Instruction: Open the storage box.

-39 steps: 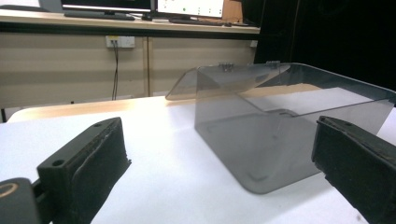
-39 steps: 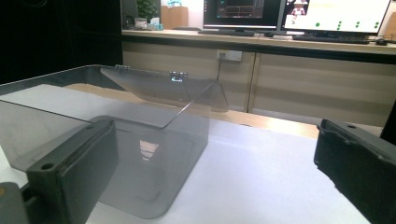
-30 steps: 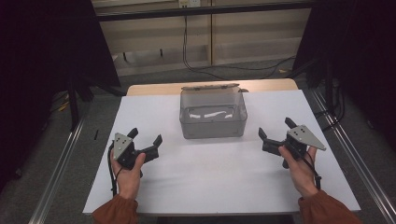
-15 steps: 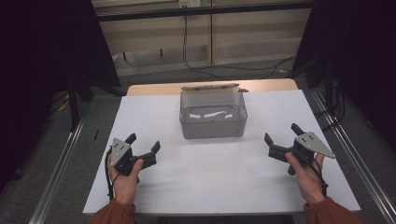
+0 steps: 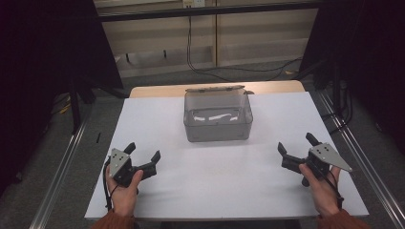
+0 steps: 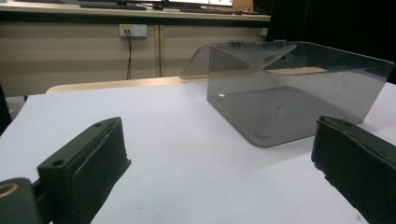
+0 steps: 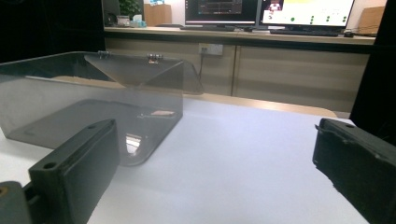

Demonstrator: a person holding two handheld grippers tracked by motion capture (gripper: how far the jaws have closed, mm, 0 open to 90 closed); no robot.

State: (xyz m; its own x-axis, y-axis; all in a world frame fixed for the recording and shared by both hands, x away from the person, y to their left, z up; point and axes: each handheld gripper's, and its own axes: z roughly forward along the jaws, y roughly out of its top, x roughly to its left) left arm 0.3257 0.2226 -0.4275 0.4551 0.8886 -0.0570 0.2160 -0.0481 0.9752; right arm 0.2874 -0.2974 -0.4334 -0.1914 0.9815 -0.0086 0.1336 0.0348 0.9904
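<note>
A clear grey plastic box (image 5: 218,120) stands at the back middle of the white table (image 5: 224,171), its hinged lid (image 5: 216,89) swung open behind it. It appears empty. The box (image 6: 289,100) is ahead and to the right in the left gripper view, and the box (image 7: 88,107) is ahead and to the left in the right gripper view. My left gripper (image 5: 142,151) rests low near the table's front left, jaws wide apart with nothing between them. My right gripper (image 5: 296,143) sits at the front right, also open and empty.
Metal rails (image 5: 62,167) run along both sides of the table. Behind it are a wooden table edge (image 5: 157,90), cabinets and hanging cables (image 5: 191,52). Monitors (image 7: 261,11) stand on a far counter.
Both hands have drawn back toward the front edge of the table and slightly outward. The jaws stay apart and the box has not moved.
</note>
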